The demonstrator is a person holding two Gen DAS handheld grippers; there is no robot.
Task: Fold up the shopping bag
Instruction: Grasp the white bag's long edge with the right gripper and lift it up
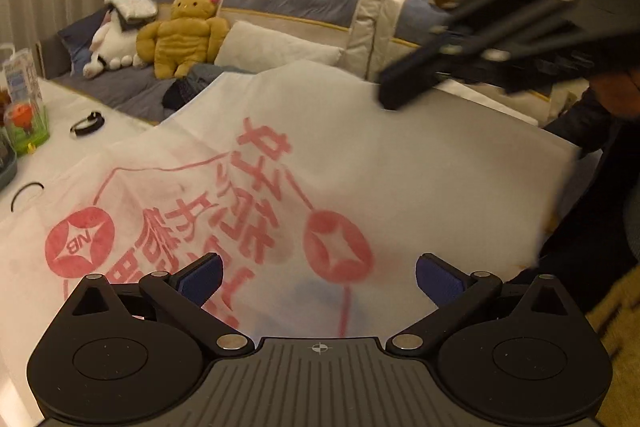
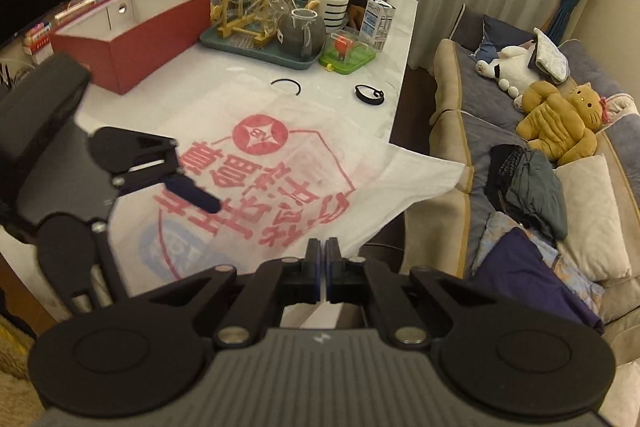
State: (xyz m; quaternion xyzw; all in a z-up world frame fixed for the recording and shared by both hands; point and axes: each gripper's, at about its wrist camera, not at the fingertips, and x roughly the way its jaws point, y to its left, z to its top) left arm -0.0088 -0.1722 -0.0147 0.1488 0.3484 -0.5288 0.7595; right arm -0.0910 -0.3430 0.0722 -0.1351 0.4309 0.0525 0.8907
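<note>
- White shopping bag [image 2: 280, 163], red print, on counter [image 2: 224, 75]; one corner lifted.
- Right gripper [image 2: 323, 259]: pressed together, pinching bag edge.
- Left gripper [image 1: 319, 277]: spread, bag beneath, unheld.

A surface [image 2: 248, 75] covered in white cloth carries everything here. A white non-woven shopping bag with red printed characters [image 2: 280, 163] lies spread across its near part, one corner hanging past the edge toward the sofa. Behind the bag sits an open red cardboard box with a white lining [image 2: 132, 39], and beside that a grey-green tray [image 2: 256, 49] crowded with glassware. A small green-based toy under a clear cover [image 2: 346, 53] stands just beside the tray. Two black rings rest on the cloth: an open one [image 2: 286, 85] and a closed band [image 2: 368, 95].
</note>
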